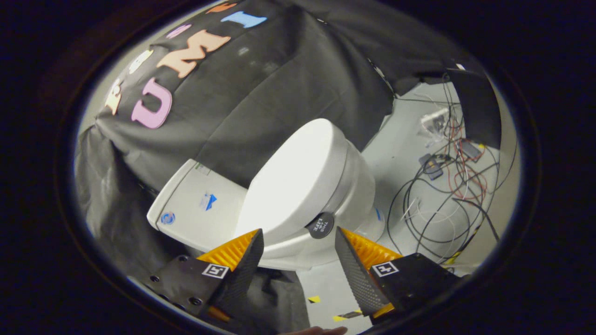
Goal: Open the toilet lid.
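A white toilet stands just ahead of my fingers, seen tilted. Its lid point(291, 179) lies closed over the bowl point(358, 195), and the tank point(195, 207) sits behind it against the black cloth. A round black tab point(320, 226) sticks out at the lid's side edge, just beyond the gap between my fingertips. My gripper point(298, 239) is open, its orange-and-black fingers point(242, 256) apart with nothing between them, a little short of the lid's rim.
Black cloth hangs behind and beside the toilet. On the pale floor point(400, 139) beyond the bowl lies a tangle of black, red and white cables point(442, 195) with small devices. Yellow tape bits point(314, 299) mark the floor near my fingers.
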The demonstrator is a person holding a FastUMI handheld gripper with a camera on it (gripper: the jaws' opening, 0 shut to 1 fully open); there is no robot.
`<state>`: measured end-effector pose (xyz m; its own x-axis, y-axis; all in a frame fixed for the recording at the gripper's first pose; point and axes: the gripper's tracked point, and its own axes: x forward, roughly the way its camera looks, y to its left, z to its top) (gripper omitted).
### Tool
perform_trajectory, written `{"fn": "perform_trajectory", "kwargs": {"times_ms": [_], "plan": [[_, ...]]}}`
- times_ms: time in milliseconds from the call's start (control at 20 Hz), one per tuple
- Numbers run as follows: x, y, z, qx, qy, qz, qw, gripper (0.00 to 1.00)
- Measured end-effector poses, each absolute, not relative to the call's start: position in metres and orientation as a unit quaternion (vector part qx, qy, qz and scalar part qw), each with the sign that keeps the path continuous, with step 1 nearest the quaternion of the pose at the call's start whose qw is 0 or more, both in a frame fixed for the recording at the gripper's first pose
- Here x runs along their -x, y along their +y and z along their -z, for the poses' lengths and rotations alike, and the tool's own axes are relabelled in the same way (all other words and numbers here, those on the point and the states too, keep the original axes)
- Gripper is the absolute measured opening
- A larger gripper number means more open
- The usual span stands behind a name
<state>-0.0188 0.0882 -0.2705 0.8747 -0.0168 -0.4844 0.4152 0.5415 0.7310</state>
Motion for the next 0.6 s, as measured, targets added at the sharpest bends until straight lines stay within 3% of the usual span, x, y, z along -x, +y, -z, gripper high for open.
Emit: {"fn": "perform_trajectory", "kwargs": {"times_ms": [150,200,350,600], "plan": [[0.035,0.099,0.318,-0.507,0.281,0.152,0.801,0.90],[0.035,0.107,0.320,-0.518,0.283,0.147,0.794,0.80],[0.003,0.093,0.293,-0.574,0.196,0.142,0.783,0.80],[-0.016,0.077,0.304,-0.644,0.147,0.133,0.739,0.79]]}}
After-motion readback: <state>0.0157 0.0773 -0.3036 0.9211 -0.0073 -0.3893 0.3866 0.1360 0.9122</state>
